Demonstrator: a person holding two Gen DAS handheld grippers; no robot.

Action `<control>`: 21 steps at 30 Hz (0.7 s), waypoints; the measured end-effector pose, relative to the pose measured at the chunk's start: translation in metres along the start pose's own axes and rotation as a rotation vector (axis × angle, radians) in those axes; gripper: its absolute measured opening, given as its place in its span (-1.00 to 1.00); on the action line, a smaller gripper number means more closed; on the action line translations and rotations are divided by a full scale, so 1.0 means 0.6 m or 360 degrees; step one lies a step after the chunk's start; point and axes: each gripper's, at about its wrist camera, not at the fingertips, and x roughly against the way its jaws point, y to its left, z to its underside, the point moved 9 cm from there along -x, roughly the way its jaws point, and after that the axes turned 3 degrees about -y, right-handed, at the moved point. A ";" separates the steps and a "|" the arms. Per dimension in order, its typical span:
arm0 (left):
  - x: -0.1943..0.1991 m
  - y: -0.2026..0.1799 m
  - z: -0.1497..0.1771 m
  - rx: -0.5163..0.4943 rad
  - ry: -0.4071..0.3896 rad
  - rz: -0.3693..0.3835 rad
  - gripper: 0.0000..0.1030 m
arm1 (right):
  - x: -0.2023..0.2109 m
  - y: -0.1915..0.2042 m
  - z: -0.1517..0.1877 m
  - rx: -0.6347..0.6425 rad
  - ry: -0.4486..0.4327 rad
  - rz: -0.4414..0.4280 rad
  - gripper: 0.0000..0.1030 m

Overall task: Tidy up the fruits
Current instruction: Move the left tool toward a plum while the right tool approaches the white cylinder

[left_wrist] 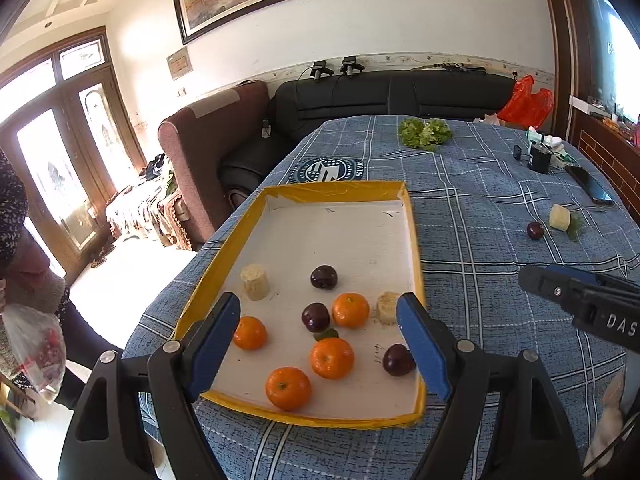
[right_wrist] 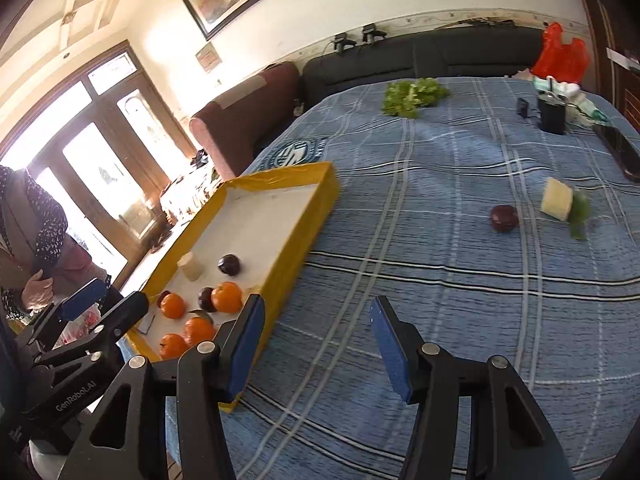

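Observation:
A white tray with a yellow rim (left_wrist: 340, 190) lies on the blue checked cloth. It holds several oranges (left_wrist: 332, 358), three dark plums (left_wrist: 324, 277) and two pale cut chunks (left_wrist: 255, 282). My left gripper (left_wrist: 320, 300) hangs open above the tray's near half, with no fruit touching its blue pads. My right gripper (right_wrist: 317, 305) is open and empty over bare cloth, just right of the tray (right_wrist: 320, 200). Farther right on the cloth lie a lone plum (right_wrist: 504, 218) and a pale chunk (right_wrist: 557, 199) with a green leaf (right_wrist: 580, 216).
A lettuce bunch (left_wrist: 425, 132), a black cup (left_wrist: 539, 159), a phone (left_wrist: 592, 188) and a red bag (left_wrist: 528, 102) sit at the far end. A person (left_wrist: 16, 240) with a plastic bag (left_wrist: 34, 344) stands left of the table's edge. A sofa lies behind.

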 end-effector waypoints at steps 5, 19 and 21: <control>0.003 -0.022 -0.004 -0.0038 -0.0004 0.0016 0.56 | 0.024 -0.058 -0.010 -0.0071 -0.0038 0.0063 0.17; -0.025 -0.117 -0.011 -0.0055 0.0104 0.0354 0.55 | 0.094 -0.244 -0.050 -0.0292 -0.0155 0.0309 0.21; -0.036 -0.138 -0.006 -0.0048 0.0155 0.0428 0.55 | 0.096 -0.274 -0.056 -0.0337 -0.0156 0.0345 0.26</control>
